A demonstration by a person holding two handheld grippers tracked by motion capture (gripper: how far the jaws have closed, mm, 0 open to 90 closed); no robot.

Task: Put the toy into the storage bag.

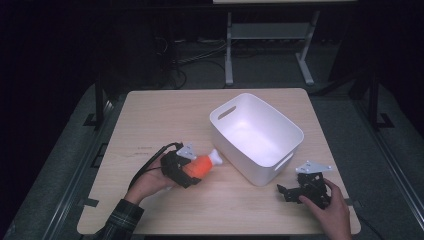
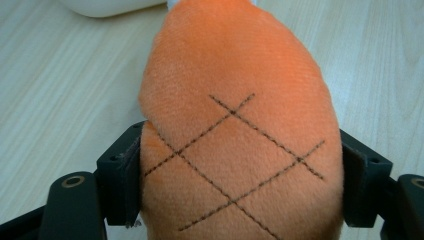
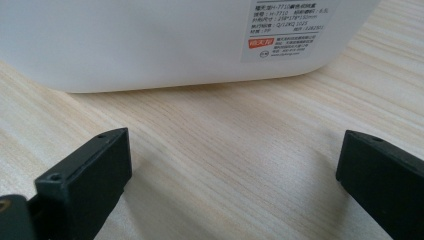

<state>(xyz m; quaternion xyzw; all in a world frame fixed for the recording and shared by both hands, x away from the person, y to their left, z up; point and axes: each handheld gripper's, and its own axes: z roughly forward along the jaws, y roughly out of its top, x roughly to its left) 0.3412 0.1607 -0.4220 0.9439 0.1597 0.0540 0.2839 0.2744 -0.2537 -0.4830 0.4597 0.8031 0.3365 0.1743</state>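
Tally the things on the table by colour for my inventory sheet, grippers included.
Orange: 1, the plush drumstick with a white bone end, clamped in the left gripper
White: 1, the bin
Black: 2, the left gripper and the open right gripper
Total: 4

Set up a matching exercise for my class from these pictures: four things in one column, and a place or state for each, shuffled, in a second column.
Things
1. orange plush toy
2. white bin
3. left hand-held gripper
4. right hand-held gripper

Places or states
A. jaws wide apart over bare wood, nothing between them
B. clamped between two black jaws
C. standing on the table with nothing inside
D. shut on a soft thing, left of the bin

Pairs: 1-B, 2-C, 3-D, 4-A
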